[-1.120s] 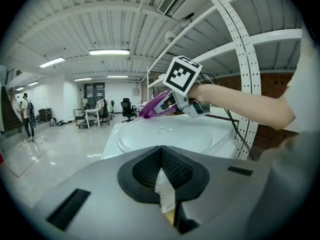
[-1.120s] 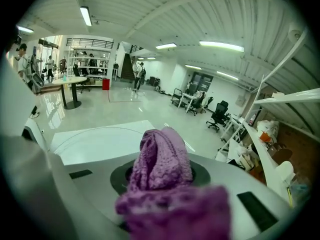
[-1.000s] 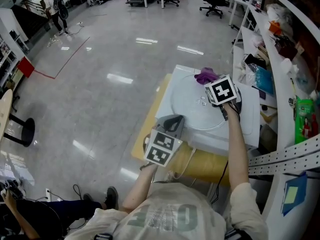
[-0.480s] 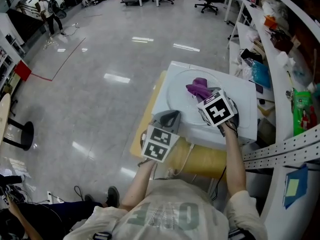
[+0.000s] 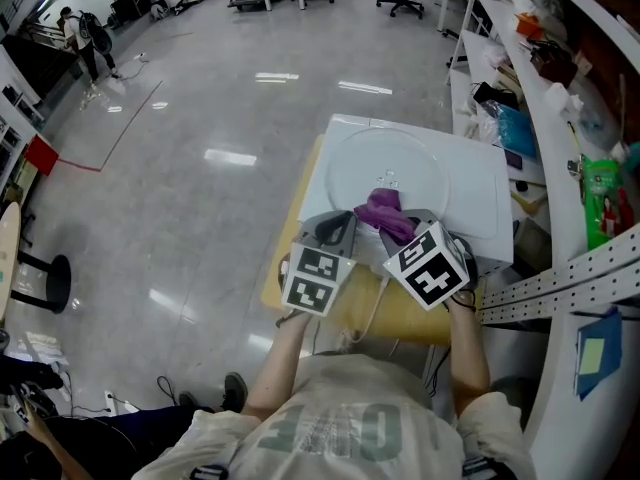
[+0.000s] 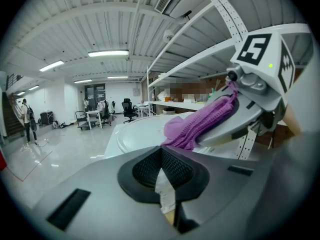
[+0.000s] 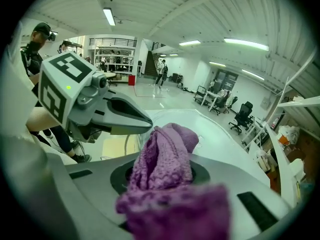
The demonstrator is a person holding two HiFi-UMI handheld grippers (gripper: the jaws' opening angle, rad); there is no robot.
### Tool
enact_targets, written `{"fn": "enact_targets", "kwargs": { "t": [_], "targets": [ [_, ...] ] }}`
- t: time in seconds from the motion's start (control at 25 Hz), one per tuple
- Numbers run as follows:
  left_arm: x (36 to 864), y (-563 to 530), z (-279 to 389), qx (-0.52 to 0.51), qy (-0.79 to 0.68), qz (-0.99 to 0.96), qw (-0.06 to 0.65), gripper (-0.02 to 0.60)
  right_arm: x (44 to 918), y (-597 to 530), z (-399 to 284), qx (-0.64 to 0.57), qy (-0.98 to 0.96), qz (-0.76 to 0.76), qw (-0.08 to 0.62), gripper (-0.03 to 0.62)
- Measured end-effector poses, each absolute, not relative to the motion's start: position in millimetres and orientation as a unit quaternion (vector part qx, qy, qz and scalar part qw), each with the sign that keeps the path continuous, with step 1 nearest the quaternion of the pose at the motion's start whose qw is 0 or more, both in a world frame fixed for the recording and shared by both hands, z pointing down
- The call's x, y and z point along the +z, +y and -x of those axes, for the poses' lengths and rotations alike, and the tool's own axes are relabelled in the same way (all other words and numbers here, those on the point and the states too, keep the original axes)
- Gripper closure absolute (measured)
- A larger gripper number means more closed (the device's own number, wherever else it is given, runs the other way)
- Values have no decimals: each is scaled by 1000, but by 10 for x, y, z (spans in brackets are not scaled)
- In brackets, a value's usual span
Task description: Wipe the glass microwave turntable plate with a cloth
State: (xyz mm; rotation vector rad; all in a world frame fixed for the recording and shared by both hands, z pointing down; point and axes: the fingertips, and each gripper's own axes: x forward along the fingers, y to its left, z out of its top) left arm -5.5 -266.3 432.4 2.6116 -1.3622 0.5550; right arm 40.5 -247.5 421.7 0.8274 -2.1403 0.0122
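The round glass turntable plate (image 5: pixel 385 171) lies on a white tabletop (image 5: pixel 480 213). My right gripper (image 5: pixel 397 230) is shut on a purple cloth (image 5: pixel 381 211), which hangs at the plate's near rim. In the right gripper view the cloth (image 7: pixel 164 160) bulges out of the jaws of that gripper (image 7: pixel 162 179), with the plate (image 7: pixel 210 129) behind. My left gripper (image 5: pixel 343 228) is shut with nothing held, close to the cloth's left side near the table's front edge. In the left gripper view the left gripper (image 6: pixel 161 154) points at the plate (image 6: pixel 132 134) and the cloth (image 6: pixel 202 124).
Shelves along the right carry clutter, including a blue bag (image 5: pixel 520 133) and a green packet (image 5: pixel 600 203). A perforated metal rail (image 5: pixel 560 288) runs at the right. A yellow board (image 5: pixel 400 318) juts under the table's front. Office chairs and a person (image 5: pixel 75 28) stand far off.
My right gripper has drawn the purple cloth from the plate's far side across it to the near rim. The left gripper has stayed near the front edge.
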Motion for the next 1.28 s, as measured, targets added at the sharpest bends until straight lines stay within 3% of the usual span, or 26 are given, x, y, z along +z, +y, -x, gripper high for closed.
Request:
{"fn": "enact_targets", "kwargs": {
  "t": [0.48, 0.88, 1.28],
  "targets": [
    [4327, -2673, 41, 189, -453, -868, 71, 581, 4169, -2331, -412, -5, -849, -328, 414, 537],
    [4338, -2660, 29, 187, -444, -873, 73, 581, 3595, -3514, -973, -7, -818, -453, 354, 537],
    [4350, -2655, 26, 182, -437, -878, 74, 581, 4063, -4185, -1192, 63, -783, -494, 373, 537]
  ]
}}
